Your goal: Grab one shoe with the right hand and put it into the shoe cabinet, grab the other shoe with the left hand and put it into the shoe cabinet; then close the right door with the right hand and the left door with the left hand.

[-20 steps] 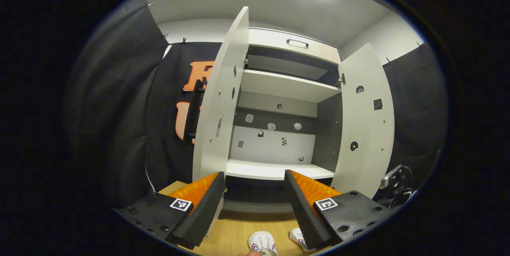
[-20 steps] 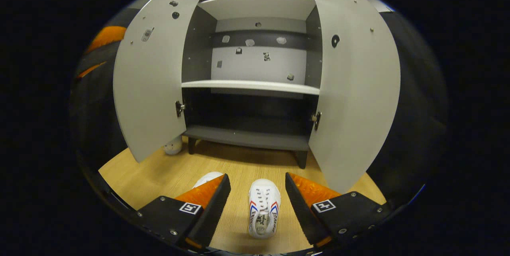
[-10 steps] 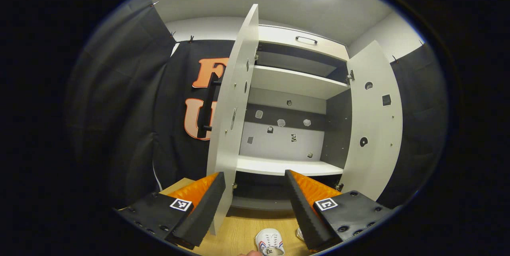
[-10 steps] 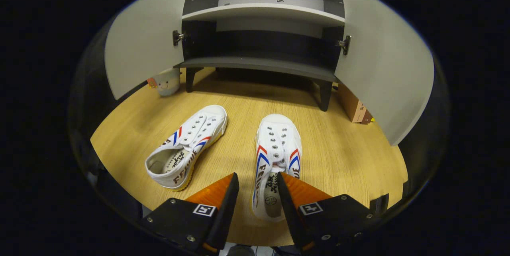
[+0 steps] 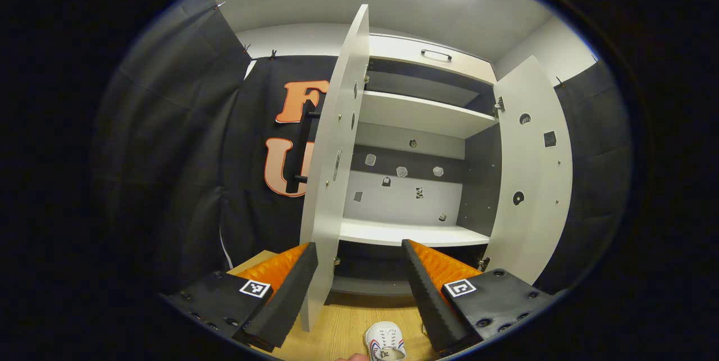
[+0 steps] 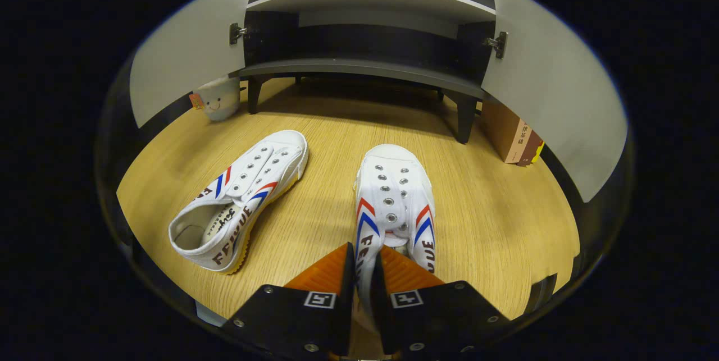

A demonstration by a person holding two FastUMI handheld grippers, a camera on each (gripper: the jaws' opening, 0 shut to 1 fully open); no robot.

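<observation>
**Thin grip on that shoe, could slip**

Right gripper (image 6: 362, 271) is pinched on just the side wall of the right shoe (image 6: 393, 204); it might twist loose mid-lift; other shoe (image 6: 239, 198) lies beside it; left gripper (image 5: 359, 282) hangs wide open; shoe cabinet (image 6: 365, 66) stands open beyond.

- Shoe (image 6: 393, 204), in front of the cabinet (image 6: 365, 66): dark block brand lettering down both sides, below red and blue chevrons; cut off by the fingers.
- Other shoe (image 6: 241, 198), in front of the cabinet toward its left: same lettering on the side; script print on the insole, too small to read.
- Book (image 6: 514, 136), by the cabinet's right leg: characters on the spine, unreadable.
- Mug (image 6: 216, 100), left of the cabinet: drawn smiley, no text.
- Right gripper (image 6: 362, 251), left gripper (image 5: 359, 248): a square black-and-white code marker on each finger, no letters.
</observation>
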